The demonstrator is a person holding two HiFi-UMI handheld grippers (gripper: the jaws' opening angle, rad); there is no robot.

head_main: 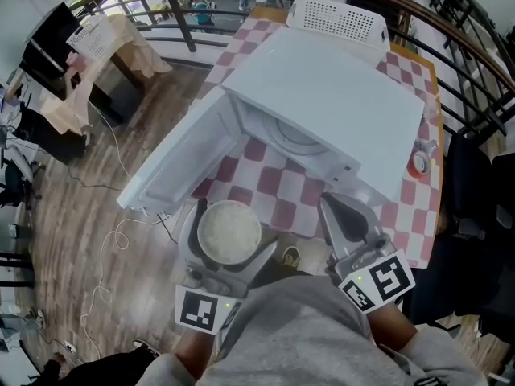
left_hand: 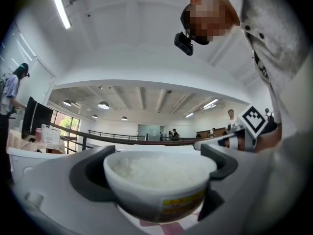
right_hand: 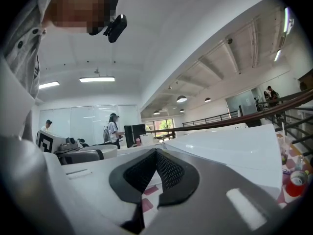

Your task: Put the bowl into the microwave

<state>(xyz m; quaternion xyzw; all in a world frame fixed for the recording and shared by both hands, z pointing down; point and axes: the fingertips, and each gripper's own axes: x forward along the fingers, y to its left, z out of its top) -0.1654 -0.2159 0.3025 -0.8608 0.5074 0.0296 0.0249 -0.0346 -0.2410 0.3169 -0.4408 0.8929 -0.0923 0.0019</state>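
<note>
A white bowl of rice point(head_main: 229, 231) point(left_hand: 159, 181) sits between the jaws of my left gripper point(head_main: 228, 233) point(left_hand: 154, 173), which is shut on it, near the table's front edge. The white microwave point(head_main: 322, 111) stands on the checkered table with its door point(head_main: 173, 166) swung open to the left; its cavity point(head_main: 273, 139) faces me. My right gripper point(head_main: 348, 215) point(right_hand: 155, 173) is shut with nothing in it, to the right of the bowl and in front of the microwave's right corner.
A white perforated basket point(head_main: 338, 18) stands behind the microwave. A small red-labelled container point(head_main: 418, 163) point(right_hand: 293, 182) sits at the table's right edge. Railings run behind the table, and wooden floor with cables lies at the left.
</note>
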